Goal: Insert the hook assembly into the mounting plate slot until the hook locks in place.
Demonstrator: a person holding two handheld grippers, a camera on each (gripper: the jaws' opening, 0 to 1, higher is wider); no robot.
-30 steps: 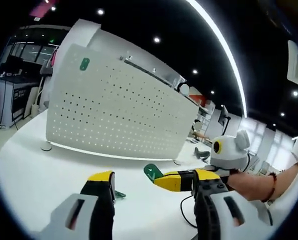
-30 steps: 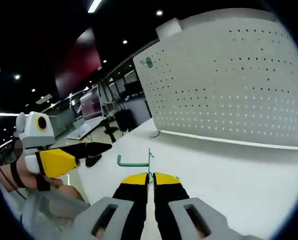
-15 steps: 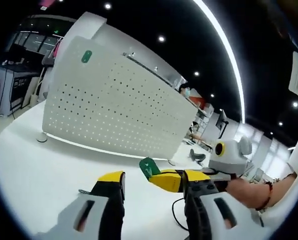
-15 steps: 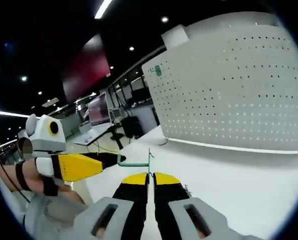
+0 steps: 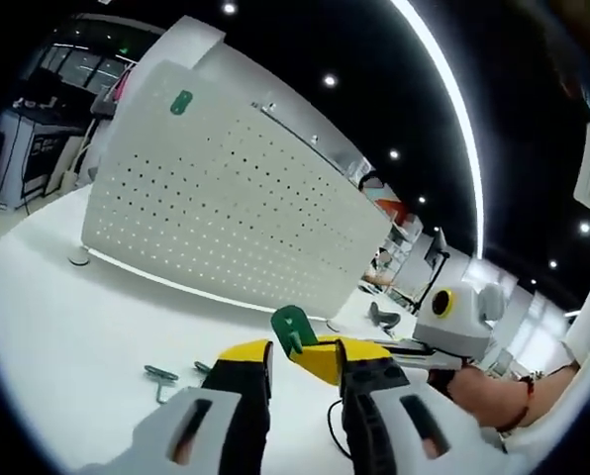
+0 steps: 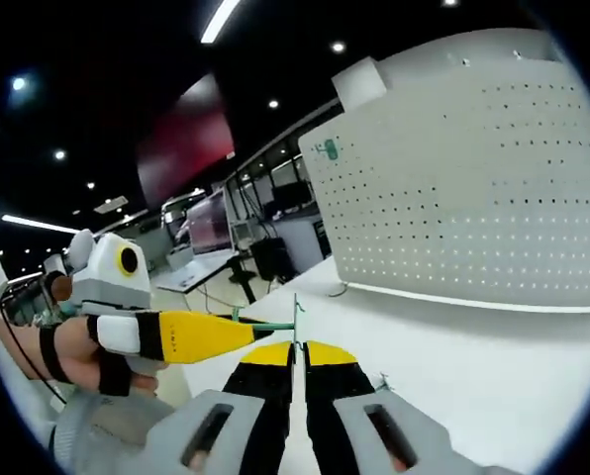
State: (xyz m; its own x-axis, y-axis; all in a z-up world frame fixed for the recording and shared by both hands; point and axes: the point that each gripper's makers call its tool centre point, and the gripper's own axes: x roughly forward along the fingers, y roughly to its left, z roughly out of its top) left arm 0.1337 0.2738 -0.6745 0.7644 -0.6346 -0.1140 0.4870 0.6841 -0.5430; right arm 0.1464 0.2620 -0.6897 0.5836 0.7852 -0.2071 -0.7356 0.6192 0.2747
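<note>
My right gripper (image 6: 296,348) is shut on the thin back plate of a green hook (image 6: 293,319), and the hook's arm points left. In the left gripper view that same green hook (image 5: 293,330) sticks up from the right gripper's (image 5: 325,356) yellow tips. It lies between the jaws of my left gripper (image 5: 300,352), which is open with a narrow gap. The left gripper (image 6: 245,330) reaches in from the left beside the hook's arm; I cannot tell if they touch. The white pegboard (image 5: 226,213) (image 6: 473,198) stands upright on the table, with another green hook (image 5: 181,101) (image 6: 327,150) near its top corner.
Two loose green hooks (image 5: 161,376) (image 5: 204,368) lie on the white table (image 5: 67,317) in front of the pegboard. A person's forearm with a wristband (image 5: 503,401) holds the right gripper. Desks and monitors (image 6: 211,223) stand beyond the table's edge.
The left gripper's jaws have narrowed around the held hook. The two grippers have come closer together, and the left gripper's yellow jaw now reaches the hook's arm.
</note>
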